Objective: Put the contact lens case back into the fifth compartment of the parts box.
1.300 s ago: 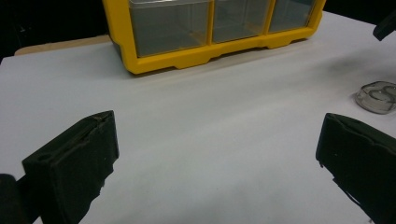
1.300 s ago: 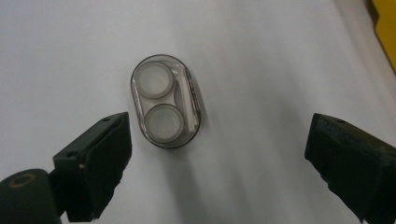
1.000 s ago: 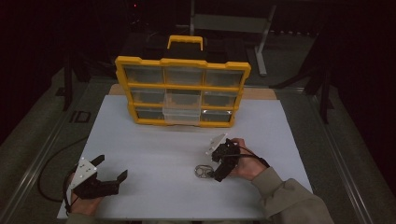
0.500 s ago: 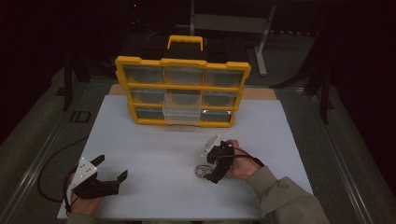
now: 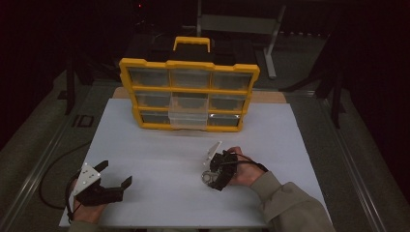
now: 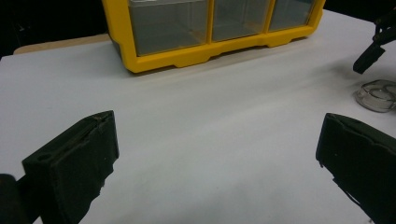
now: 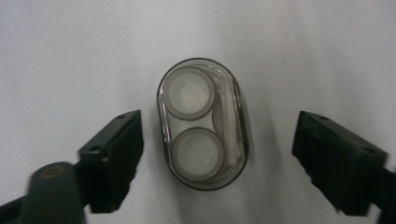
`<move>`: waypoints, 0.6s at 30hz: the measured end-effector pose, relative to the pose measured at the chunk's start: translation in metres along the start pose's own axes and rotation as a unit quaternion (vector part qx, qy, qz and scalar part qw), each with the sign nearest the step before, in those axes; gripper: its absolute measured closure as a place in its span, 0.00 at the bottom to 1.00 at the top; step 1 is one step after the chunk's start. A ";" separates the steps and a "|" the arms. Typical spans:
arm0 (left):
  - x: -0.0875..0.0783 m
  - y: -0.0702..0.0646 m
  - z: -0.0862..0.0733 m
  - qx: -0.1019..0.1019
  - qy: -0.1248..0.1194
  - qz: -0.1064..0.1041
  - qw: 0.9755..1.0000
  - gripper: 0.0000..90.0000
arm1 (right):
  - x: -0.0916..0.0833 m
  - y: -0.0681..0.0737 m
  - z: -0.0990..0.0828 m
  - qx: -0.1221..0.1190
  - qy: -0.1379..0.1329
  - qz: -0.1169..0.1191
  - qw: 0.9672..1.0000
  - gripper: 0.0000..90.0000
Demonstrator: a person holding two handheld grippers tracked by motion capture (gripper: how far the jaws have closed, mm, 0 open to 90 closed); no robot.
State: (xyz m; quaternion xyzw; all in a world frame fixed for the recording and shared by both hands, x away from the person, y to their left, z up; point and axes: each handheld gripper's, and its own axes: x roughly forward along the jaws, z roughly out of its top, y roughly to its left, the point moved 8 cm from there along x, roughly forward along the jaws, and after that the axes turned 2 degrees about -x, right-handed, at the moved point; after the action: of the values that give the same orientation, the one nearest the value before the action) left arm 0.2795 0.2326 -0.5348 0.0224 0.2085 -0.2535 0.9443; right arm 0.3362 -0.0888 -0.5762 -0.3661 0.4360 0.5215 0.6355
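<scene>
A small clear oval case (image 7: pixel 203 123) with two round white wells lies flat on the white tabletop (image 7: pixel 70 51). My right gripper (image 7: pixel 217 156) hangs open right over it, one jaw on each side, not touching. In the high view the case (image 5: pixel 207 178) lies under the right gripper (image 5: pixel 217 171), which a hand holds at the table's front right. My left gripper (image 5: pixel 116 175) rests open at the front left, with nothing between its jaws. From the left gripper view (image 6: pixel 217 154) the case (image 6: pixel 376 95) lies far to the right, below the right gripper (image 6: pixel 371 51).
A yellow organizer box (image 5: pixel 188 94) with clear drawers and a handle stands upright at the back middle of the white board (image 5: pixel 145 154). One clear drawer (image 5: pixel 188 118) sticks out at its lower middle. The box's base (image 6: pixel 187 53) shows ahead of the left gripper.
My right gripper has moved left and down until its open jaws stand either side of the clear case. The left gripper has stayed in place.
</scene>
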 end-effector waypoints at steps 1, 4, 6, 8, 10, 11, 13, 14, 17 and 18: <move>0.000 0.000 0.000 0.000 0.000 0.000 1.000 0.00 | 0.001 0.000 0.000 0.004 0.000 0.001 1.000 0.23; 0.000 0.000 0.000 0.000 0.000 0.000 1.000 0.00 | 0.002 0.001 0.000 0.000 0.003 0.006 1.000 0.30; 0.000 0.000 0.000 0.000 0.001 0.000 1.000 0.00 | 0.003 0.001 0.000 -0.001 0.003 0.008 1.000 0.32; 0.001 0.000 0.000 0.000 0.001 0.000 1.000 0.00 | 0.003 0.000 -0.002 -0.011 0.009 0.012 1.000 0.39; 0.000 0.000 0.000 0.000 0.001 -0.001 1.000 0.00 | 0.004 0.001 -0.002 -0.011 0.011 0.011 1.000 0.41; 0.000 0.000 0.000 0.000 0.001 0.000 1.000 0.00 | 0.004 0.001 -0.002 -0.009 0.011 0.012 1.000 0.42; 0.000 0.000 0.000 0.000 0.001 0.000 1.000 0.00 | 0.004 0.001 -0.001 -0.014 0.009 0.014 1.000 0.45; 0.001 0.000 0.000 0.001 0.002 0.000 1.000 0.00 | 0.004 0.001 -0.002 -0.014 0.011 0.014 1.000 0.45; 0.001 0.000 0.000 0.001 0.003 0.000 1.000 0.00 | 0.005 0.003 0.000 -0.012 0.007 0.014 1.000 0.48; 0.001 0.000 0.000 0.001 0.003 0.000 1.000 0.00 | 0.005 0.004 0.000 -0.014 0.008 0.014 1.000 0.49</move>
State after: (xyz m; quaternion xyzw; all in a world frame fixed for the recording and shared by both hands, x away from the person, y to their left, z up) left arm 0.2798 0.2320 -0.5355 0.0242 0.2107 -0.2539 0.9437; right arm 0.3327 -0.0870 -0.5806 -0.3730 0.4386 0.5340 0.6191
